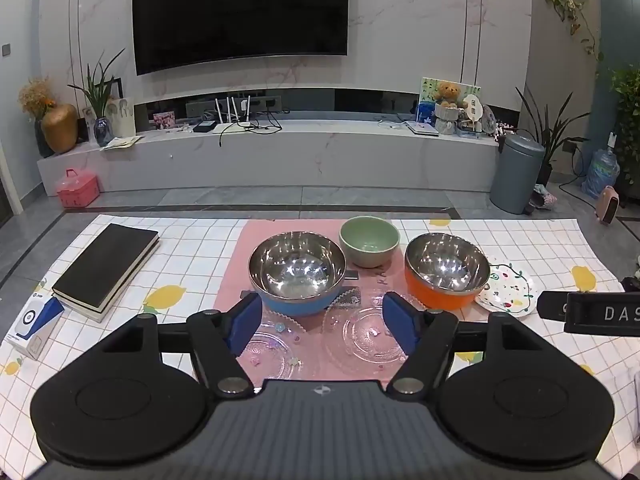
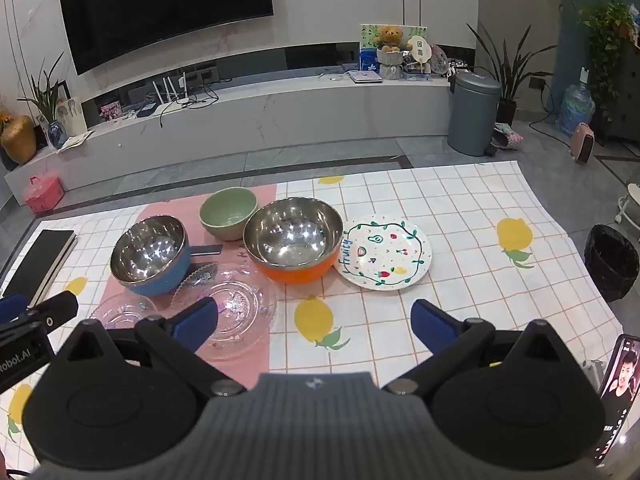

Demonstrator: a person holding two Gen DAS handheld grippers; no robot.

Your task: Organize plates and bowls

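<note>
On a pink mat (image 1: pixel 232 272) stand a blue steel-lined bowl (image 1: pixel 297 272) (image 2: pixel 150 256), a small green bowl (image 1: pixel 369 241) (image 2: pixel 228 213) and an orange steel-lined bowl (image 1: pixel 446 270) (image 2: pixel 293 239). Right of them lies a white painted plate (image 1: pixel 508 290) (image 2: pixel 384 253). Clear glass plates (image 1: pixel 368 334) (image 2: pixel 236 312) lie in front of the bowls, a smaller one (image 1: pixel 268 350) (image 2: pixel 122 311) to their left. My left gripper (image 1: pixel 323 322) hangs open above the glass plates, holding nothing. My right gripper (image 2: pixel 314 322) is open over the tablecloth, near the plates, with nothing between its fingers.
A black book (image 1: pixel 106 266) and a small white and blue box (image 1: pixel 34 330) lie at the table's left. A phone (image 2: pixel 618 392) stands at the right edge. A black bin (image 2: pixel 612 262) sits on the floor beside the table. The checked lemon tablecloth (image 2: pixel 460 280) spreads to the right.
</note>
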